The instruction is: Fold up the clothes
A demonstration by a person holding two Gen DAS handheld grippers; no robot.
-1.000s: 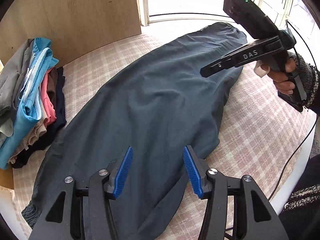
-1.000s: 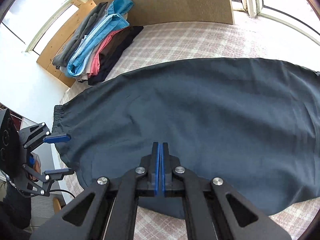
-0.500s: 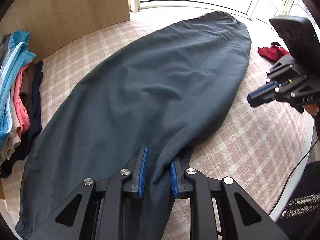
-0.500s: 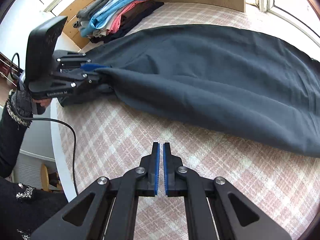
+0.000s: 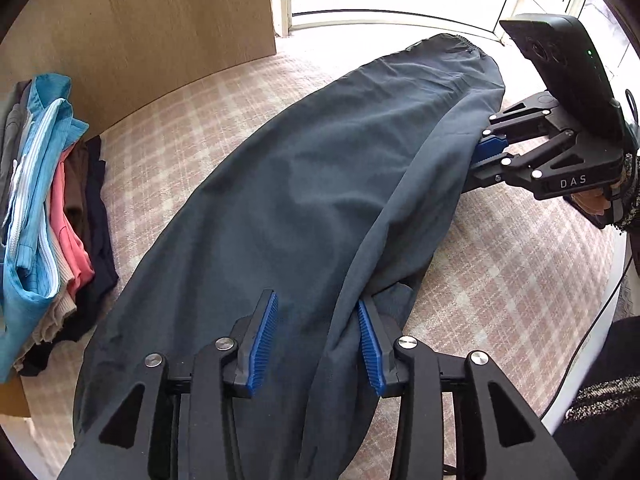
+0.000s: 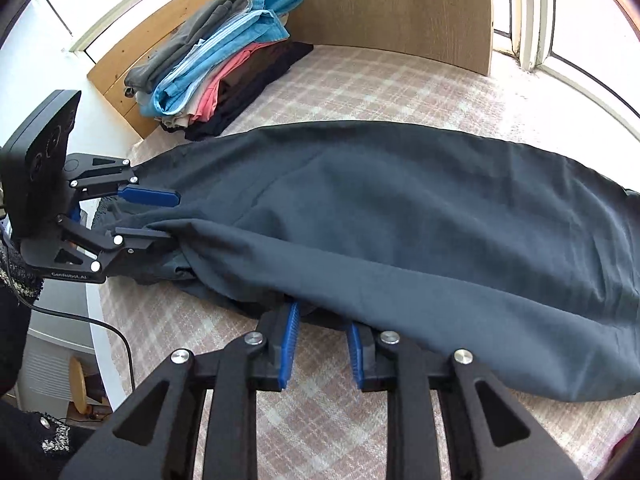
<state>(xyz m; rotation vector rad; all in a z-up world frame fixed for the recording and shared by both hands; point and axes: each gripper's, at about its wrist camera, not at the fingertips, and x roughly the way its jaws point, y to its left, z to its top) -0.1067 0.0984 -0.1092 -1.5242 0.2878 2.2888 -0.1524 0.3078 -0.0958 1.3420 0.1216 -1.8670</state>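
Observation:
Dark slate-blue trousers (image 5: 300, 184) lie lengthwise on the pink checked cover (image 5: 508, 280). My left gripper (image 5: 317, 342) stands over one end, its jaws opening, with a raised fold of the trousers running loosely between the blue pads. In the right wrist view the left gripper (image 6: 160, 216) sits at the far left end of the trousers (image 6: 400, 216). My right gripper (image 6: 322, 336) is at the trousers' near edge, jaws opening, its tips slipped under the hanging hem. In the left wrist view the right gripper (image 5: 478, 160) meets the cloth's side, tips hidden by fabric.
A stack of folded clothes (image 5: 44, 216) (image 6: 216, 68) lies by the wooden board (image 5: 140, 32). A window runs behind. A black cable (image 5: 592, 328) hangs off the cover's edge beside the person's dark sleeve (image 5: 600, 404). A wooden stool (image 6: 80, 384) stands below.
The left gripper narrowed onto a fold of the trousers, then spread apart again. The right gripper left the top of the trousers, came to their near edge and parted its jaws.

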